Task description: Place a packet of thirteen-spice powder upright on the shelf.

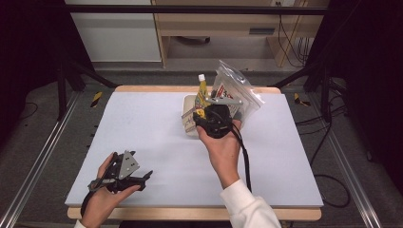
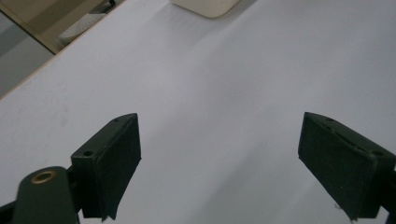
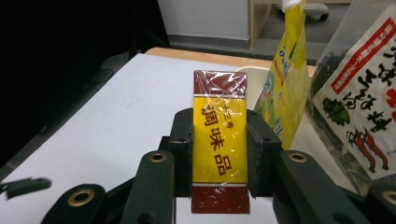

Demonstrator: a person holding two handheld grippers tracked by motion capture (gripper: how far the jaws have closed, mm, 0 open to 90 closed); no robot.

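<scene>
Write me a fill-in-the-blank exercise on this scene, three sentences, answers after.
1. The right tongs are shut on a red and ____ packet.
2. The left tongs are ____, with nothing between them.
3. The pouch beside the packet has a ____ cap.

Missing words: yellow; open; white
</scene>
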